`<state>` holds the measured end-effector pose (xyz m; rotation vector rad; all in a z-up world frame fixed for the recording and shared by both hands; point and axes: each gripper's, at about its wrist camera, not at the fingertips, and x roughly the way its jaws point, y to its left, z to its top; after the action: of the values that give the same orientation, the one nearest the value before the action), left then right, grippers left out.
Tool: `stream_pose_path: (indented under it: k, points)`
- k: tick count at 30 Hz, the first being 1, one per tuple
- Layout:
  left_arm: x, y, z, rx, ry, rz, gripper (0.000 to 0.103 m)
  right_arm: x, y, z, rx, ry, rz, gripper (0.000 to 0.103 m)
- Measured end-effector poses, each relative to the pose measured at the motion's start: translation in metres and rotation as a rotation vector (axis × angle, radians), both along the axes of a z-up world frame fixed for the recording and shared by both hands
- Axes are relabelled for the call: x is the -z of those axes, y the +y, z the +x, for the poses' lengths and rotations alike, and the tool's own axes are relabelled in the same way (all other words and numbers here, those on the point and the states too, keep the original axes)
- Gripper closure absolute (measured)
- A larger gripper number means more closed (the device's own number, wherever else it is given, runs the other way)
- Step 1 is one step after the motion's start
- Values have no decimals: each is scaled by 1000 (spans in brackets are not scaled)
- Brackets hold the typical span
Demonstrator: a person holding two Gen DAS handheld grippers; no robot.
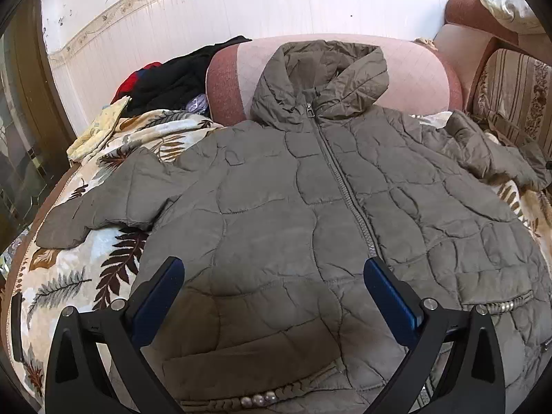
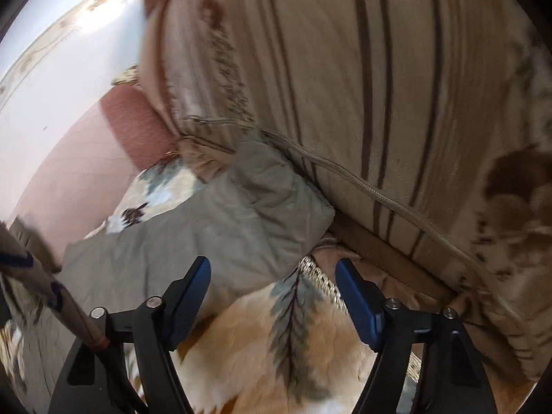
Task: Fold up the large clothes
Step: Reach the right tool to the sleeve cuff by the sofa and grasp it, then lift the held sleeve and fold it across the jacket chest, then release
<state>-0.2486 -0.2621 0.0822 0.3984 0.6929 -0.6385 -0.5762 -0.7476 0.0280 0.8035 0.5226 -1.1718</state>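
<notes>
A grey-green quilted hooded jacket [image 1: 310,186] lies flat, front up and zipped, on a leaf-patterned blanket [image 1: 79,269]. Its hood rests against a pink bolster [image 1: 414,69], and both sleeves are spread out. My left gripper [image 1: 274,269] is open and empty above the jacket's lower front. My right gripper [image 2: 272,272] is open and empty, hovering just short of the jacket's right sleeve cuff [image 2: 269,200], which lies against a striped cushion [image 2: 345,69]. The right wrist view is blurred.
A pile of black and red clothes [image 1: 172,79] lies at the back left. The striped sofa cushion [image 1: 514,96] stands at the right edge. A white tiled wall [image 1: 207,10] runs behind. A patterned strap or stick [image 2: 51,293] crosses the right wrist view's lower left.
</notes>
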Motion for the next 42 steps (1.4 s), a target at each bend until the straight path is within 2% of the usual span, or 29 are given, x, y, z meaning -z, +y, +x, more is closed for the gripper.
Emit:
stream_pose_path:
  k: [4,6,9,11,12,13,15,20,26,29,32,36,39,42]
  points:
    - [6,-3,4,-3,5,18,0,15,-19,5,41,54,31,29]
    - [7,-3,5,-4,7,19,0,20,-27,1,78,43,36,30]
    - [9,-4,6,-6,2,24,0,29,-42,3,83,50,50,37]
    - [11,-6,7,-8,-3,31,0,34,-49,5,73,57,61,58]
    - [12,-6,7,-8,-4,34,0,36,-51,5,43,9,65,69]
    - [12,-7,8,-8,-4,37,0,34,-51,3,38,0,54,77]
    - [12,-6,8,-12,-8,35,0,22,-43,-2,33,-31,12,84]
    - [7,-1,10,-30,-14,17,0,-24,-22,-2,2,-42,-105,87]
    - [-4,9,12,-49,-30,-11,0,-102,13,11,-69,-89,-214,88]
    - [-10,15,14,-61,-36,-26,0,-141,42,30,-130,-123,-264,89]
    - [-16,22,18,-77,-42,-42,0,-177,79,53,-219,-152,-312,89]
    - [-23,37,24,-109,-49,-63,0,-215,151,103,-394,-216,-351,89]
    - [-25,49,33,-140,-41,-75,0,-226,201,147,-538,-246,-352,89]
    - [-26,62,41,-174,-36,-80,0,-221,246,192,-676,-260,-332,89]
